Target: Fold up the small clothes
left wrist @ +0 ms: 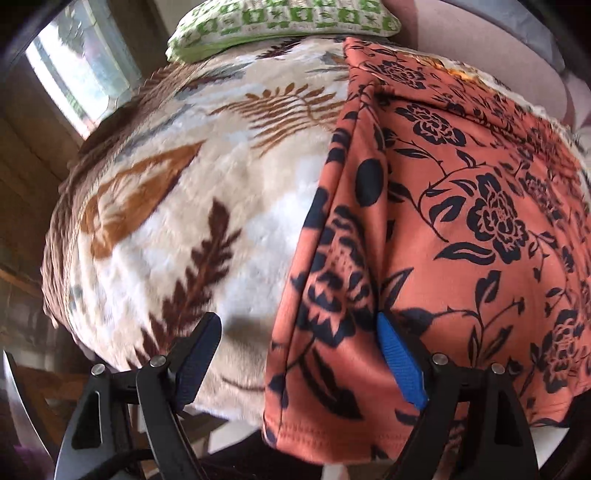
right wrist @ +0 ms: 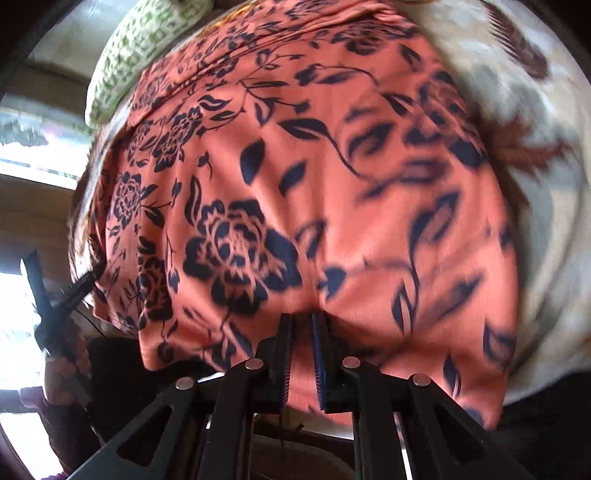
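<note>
A: Tools first, please. What is each one doing?

B: Left tool (left wrist: 299, 345) has its jaws spread wide. Nothing is held. The near left edge of the garment (left wrist: 424, 221) lies between them, and the blue pad (left wrist: 400, 363) sits at the cloth, though I cannot tell if it touches. The other pad hangs over the blanket (left wrist: 177, 206).

A: And the right?

B: Right tool (right wrist: 302, 325) is nearly closed, with only a thin gap between its pads. A pinch of the garment (right wrist: 295, 177) is caught in that gap, at the near hem, and the cloth puckers into small folds just above the fingertips.

A: What does the garment look like, and where is it?

B: Orange-pink fabric printed with dark navy roses and leaves. It lies spread on a plush cream blanket with brown leaf prints, over a soft raised surface. Its near hem hangs over the front edge. In the left view, a long fold runs down its left side.

A: Anything else nearby?

B: A green and white patterned pillow (left wrist: 284, 26) sits at the far end, touching the blanket. A bright window (left wrist: 81, 77) shows at the left. The right view is blurred toward its right side.
</note>
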The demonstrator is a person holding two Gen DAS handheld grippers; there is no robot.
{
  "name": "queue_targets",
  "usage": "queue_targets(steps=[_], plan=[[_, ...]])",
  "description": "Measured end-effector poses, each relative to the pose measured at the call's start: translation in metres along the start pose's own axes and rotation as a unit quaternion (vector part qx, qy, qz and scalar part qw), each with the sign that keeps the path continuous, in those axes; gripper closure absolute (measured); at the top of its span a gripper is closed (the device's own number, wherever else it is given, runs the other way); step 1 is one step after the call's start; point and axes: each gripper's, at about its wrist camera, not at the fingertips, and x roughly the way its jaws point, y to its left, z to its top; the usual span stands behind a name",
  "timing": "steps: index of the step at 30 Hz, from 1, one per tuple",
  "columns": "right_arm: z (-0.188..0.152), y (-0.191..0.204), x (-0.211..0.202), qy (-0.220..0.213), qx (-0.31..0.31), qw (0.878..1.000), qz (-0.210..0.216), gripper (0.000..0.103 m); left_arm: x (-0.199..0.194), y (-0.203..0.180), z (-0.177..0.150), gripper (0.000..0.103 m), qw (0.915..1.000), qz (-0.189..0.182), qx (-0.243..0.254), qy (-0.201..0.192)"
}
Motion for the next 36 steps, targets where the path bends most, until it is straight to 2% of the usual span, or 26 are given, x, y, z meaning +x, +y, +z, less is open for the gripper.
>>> queue_targets(steps=[3,5,8,10,12,14,15,17,19,22,23,25,26,27,29,34,36], plan=[[-0.003,0.005,-0.006,0.016,-0.002,1.0,0.01,0.087,-0.009,0.004,-0.002,0.019,0.9992,-0.028,-0.024,0.012],[0.008,0.019,-0.015,-0.006,-0.008,0.999,0.044,0.087,-0.02,0.0,-0.004,0.019,0.9987,-0.046,-0.021,0.004],[0.021,0.046,-0.019,-0.049,-0.034,0.996,0.068,0.087,-0.041,-0.024,-0.01,0.019,0.9966,-0.081,-0.003,-0.015],[0.029,0.067,-0.002,-0.043,-0.047,0.994,0.083,0.087,-0.047,-0.046,-0.015,0.019,0.9953,-0.093,0.022,-0.02],[0.026,0.078,0.022,-0.011,-0.058,0.995,0.084,0.087,-0.044,-0.074,-0.023,0.019,0.9948,-0.076,0.064,-0.02],[0.008,0.081,0.047,0.041,-0.076,0.994,0.071,0.086,-0.03,-0.092,-0.031,0.019,0.9936,-0.025,0.109,-0.012],[-0.002,0.08,0.051,0.041,-0.077,0.993,0.082,0.087,-0.017,-0.093,-0.033,0.017,0.9927,0.001,0.121,0.003],[-0.013,0.074,0.043,0.043,-0.083,0.992,0.081,0.087,-0.02,-0.076,-0.034,0.017,0.996,-0.038,0.081,0.009],[-0.019,0.058,0.013,0.002,-0.085,0.992,0.093,0.087,-0.028,-0.055,-0.031,0.017,0.9967,-0.062,0.051,0.01],[-0.016,0.016,-0.032,-0.052,-0.04,0.992,0.107,0.087,-0.047,-0.021,-0.026,0.017,0.9988,-0.036,0.029,-0.017],[-0.016,0.002,-0.046,-0.072,-0.021,0.991,0.108,0.082,-0.05,-0.007,-0.024,0.017,0.9992,-0.034,0.015,-0.016],[-0.02,-0.031,-0.078,-0.119,0.018,0.989,0.087,0.042,-0.053,0.021,-0.02,0.017,0.9991,-0.036,-0.018,-0.013],[-0.023,-0.043,-0.089,-0.141,0.039,0.986,0.08,0.012,-0.054,0.037,-0.018,0.017,0.9982,-0.041,-0.043,-0.009],[-0.025,-0.056,-0.098,-0.158,0.056,0.983,0.079,0.01,-0.053,0.048,-0.017,0.017,0.9972,-0.046,-0.059,-0.007],[-0.031,-0.073,-0.103,-0.15,0.078,0.982,0.079,0.01,-0.052,0.061,-0.017,0.017,0.9949,-0.058,-0.083,0.003],[-0.044,-0.1,-0.094,-0.13,0.117,0.982,0.077,0.012,-0.04,0.058,-0.019,0.017,0.9935,-0.07,-0.087,0.022],[-0.047,-0.112,-0.093,-0.126,0.131,0.98,0.078,0.012,-0.026,0.055,-0.022,0.017,0.9917,-0.087,-0.081,0.048]])
